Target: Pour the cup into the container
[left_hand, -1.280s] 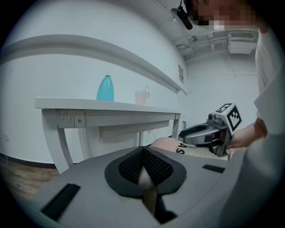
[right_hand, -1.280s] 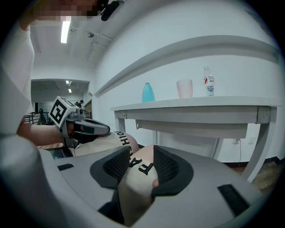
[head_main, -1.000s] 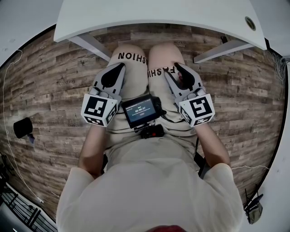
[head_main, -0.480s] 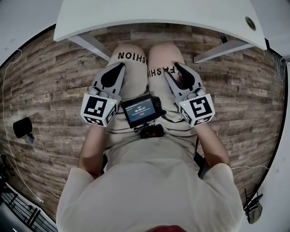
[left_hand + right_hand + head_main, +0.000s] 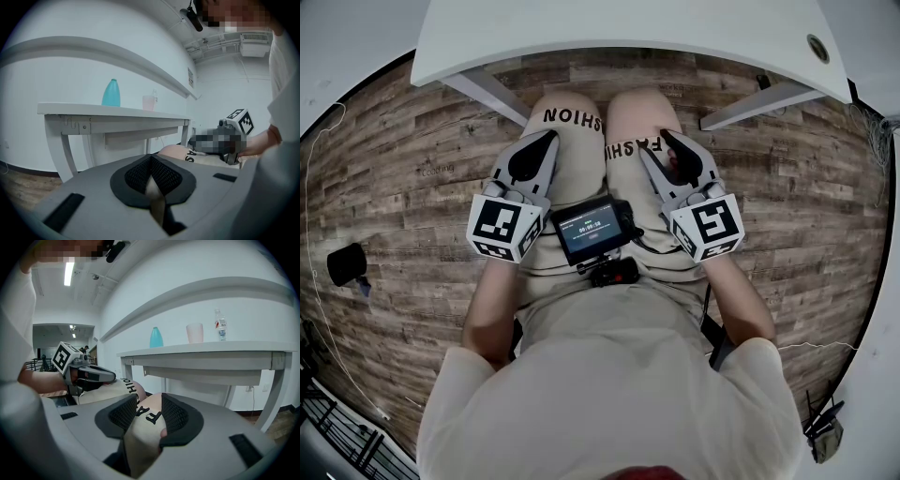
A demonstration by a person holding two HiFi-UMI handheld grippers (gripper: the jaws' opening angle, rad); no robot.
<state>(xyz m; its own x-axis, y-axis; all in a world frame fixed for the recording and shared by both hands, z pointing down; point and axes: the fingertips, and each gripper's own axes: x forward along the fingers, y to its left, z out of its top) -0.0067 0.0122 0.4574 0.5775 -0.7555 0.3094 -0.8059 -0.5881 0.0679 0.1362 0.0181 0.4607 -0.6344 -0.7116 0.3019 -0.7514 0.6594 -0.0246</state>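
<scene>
A white tabletop (image 5: 619,28) is standing over a wood-plank floor (image 5: 412,169); a ceiling light strip (image 5: 69,273) is glowing above white walls (image 5: 187,268).

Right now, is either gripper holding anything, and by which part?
Nothing is held: left gripper shut and empty, right gripper open above the thigh; the cup stands on the table.

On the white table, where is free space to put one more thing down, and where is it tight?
Free: the table top from its left end to the teal bottle, and the gap between that bottle and the pink cup. Tight: the cup and the water bottle stand close together.
</scene>
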